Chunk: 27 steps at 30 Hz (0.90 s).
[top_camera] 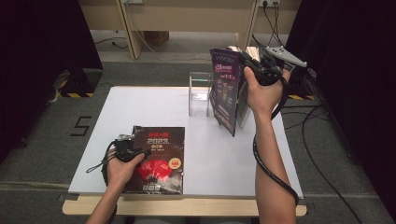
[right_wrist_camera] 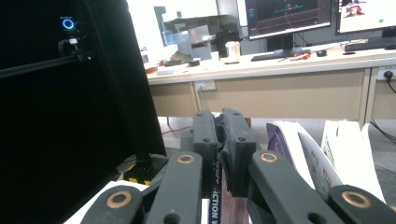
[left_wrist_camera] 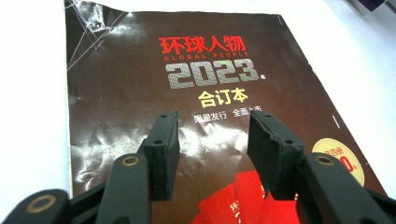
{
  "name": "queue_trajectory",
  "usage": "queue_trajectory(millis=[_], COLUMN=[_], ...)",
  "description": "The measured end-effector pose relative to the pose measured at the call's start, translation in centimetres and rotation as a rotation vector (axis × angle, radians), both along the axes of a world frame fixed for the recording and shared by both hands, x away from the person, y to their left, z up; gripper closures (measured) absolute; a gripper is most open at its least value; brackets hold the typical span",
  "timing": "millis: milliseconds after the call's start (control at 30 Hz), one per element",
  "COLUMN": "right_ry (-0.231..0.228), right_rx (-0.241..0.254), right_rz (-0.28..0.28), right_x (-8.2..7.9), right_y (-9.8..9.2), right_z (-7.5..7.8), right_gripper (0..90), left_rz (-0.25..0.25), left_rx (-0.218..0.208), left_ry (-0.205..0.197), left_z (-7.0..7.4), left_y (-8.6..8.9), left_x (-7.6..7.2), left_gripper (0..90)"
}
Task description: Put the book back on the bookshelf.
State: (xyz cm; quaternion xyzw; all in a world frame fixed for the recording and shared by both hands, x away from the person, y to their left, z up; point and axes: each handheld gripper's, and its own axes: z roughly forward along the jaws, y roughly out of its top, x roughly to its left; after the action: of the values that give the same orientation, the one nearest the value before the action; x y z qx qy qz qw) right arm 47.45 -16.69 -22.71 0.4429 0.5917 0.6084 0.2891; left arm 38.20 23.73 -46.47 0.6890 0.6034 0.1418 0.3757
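A white rectangular surface (top_camera: 205,154) fills the middle of the high view, with grey carpet around it and black curtains at both edges of the frame.

Lower left of centre on the surface lies a dark brown glossy magazine (top_camera: 159,158), flat and cover up. In the left gripper view its cover (left_wrist_camera: 187,107) reads "GLOBAL PEOPLE" in red under four red Chinese characters, then "2023" in large silver digits, then yellow Chinese characters. Red cards are printed at the bottom of the cover and a cream round sticker sits at its lower right.

In the upper right of the high view a second magazine with a dark purple cover (top_camera: 226,91) is held upright in the air, its pages fanned open, its lower corner close above the surface. The writing on its cover is too small to read. In the right gripper view its spine (right_wrist_camera: 215,205) shows white letters ending in "CTION".

Just left of it, at the back of the surface, stands a clear acrylic box-shaped holder (top_camera: 201,95).

The left gripper (top_camera: 125,148) rests at the left edge of the brown magazine, the person's left hand (top_camera: 122,170) wrapped around it, forearm coming up from the bottom edge. Its jaws stand apart over the cover with nothing between them.

The right gripper (top_camera: 250,60) is raised, the right hand (top_camera: 261,93) gripping it with the forearm rising steeply. Its jaws are clamped on the purple magazine near its spine.
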Motion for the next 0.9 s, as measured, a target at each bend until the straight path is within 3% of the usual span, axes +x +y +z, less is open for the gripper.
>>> queue_trajectory(millis=[900], right_ry=[-0.005], right_rx=[0.008], right_rz=[-0.037], right_x=[2.4], right_y=[0.4], right_z=[-0.1], right_gripper=[85.4], left_rz=[-0.001], left_rx=[0.000], left_ry=[0.002], left_z=[-0.1], left_y=[0.1], left_x=[0.0], left_gripper=[52.8])
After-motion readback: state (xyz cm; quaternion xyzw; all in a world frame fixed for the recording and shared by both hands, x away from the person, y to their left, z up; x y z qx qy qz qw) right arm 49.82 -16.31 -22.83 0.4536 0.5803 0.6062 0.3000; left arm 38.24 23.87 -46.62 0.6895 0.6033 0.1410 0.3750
